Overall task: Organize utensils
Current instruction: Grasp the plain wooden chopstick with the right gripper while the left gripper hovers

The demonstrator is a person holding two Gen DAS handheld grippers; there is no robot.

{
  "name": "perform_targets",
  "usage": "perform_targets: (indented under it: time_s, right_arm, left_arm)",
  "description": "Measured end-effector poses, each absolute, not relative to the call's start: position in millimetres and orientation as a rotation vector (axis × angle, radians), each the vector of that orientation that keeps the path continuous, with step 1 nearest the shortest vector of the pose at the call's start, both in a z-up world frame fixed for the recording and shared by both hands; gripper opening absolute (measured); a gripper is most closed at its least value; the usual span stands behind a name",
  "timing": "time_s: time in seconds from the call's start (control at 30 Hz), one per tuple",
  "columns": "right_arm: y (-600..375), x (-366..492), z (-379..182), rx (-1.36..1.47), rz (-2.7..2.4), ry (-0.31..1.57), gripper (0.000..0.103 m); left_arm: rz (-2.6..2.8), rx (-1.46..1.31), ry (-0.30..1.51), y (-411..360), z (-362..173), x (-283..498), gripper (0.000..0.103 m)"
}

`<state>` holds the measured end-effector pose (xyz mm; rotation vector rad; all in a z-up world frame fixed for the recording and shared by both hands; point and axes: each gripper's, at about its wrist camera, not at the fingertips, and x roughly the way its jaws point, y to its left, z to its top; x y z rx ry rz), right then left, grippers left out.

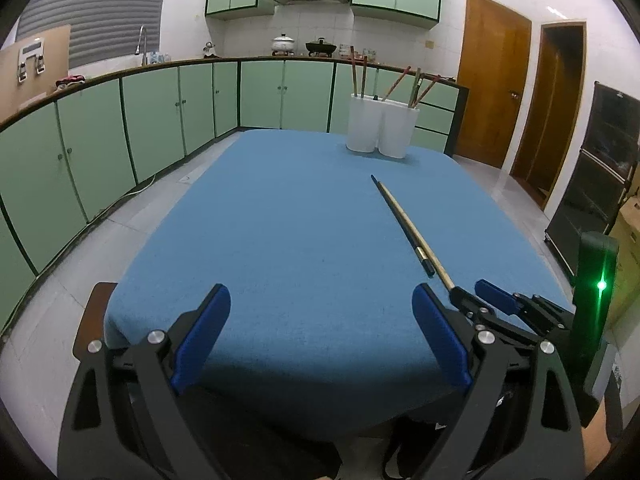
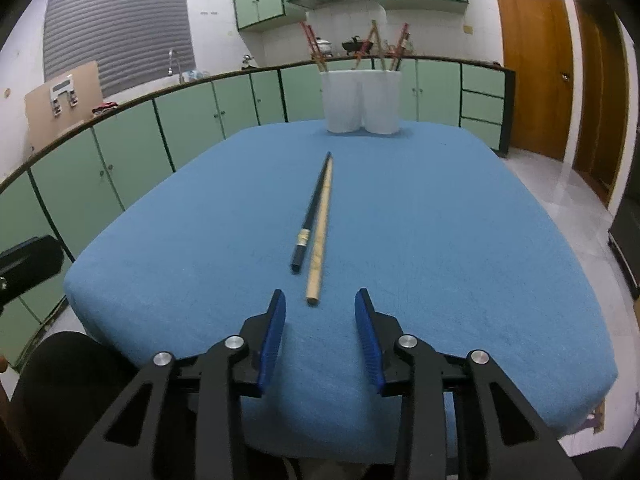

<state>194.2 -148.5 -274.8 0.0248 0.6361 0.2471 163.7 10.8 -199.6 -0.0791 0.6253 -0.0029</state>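
Two chopsticks are being left lying on the blue tabletop (image 1: 280,220), both grippers empty.

Left wrist view: the left gripper (image 1: 320,304) is being held wide open over the near edge, gripping nothing; the white holder (image 1: 380,128) is standing at the far edge. Right wrist view: the right gripper (image 2: 320,304) is being held part-open, just short of the pale chopstick (image 2: 320,232), which is lying beside the black chopstick (image 2: 312,208) mid-tabletop.

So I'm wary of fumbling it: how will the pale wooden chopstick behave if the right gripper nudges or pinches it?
The pale chopstick looks round and slim, so it would probably roll sideways, likely against the black chopstick beside it. It seems stiff and light. The blue cloth may damp sliding.
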Motion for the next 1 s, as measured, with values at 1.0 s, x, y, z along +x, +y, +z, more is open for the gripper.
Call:
perform_targets:
  time_s: [1.0]
  right_arm:
    - [-171.5, 203.0, -285.6, 0.041, 0.147, 0.626, 0.007]
  left_arm:
    - [-0.024, -0.088, 0.657, 2.9, -211.7, 181.4, 0.089]
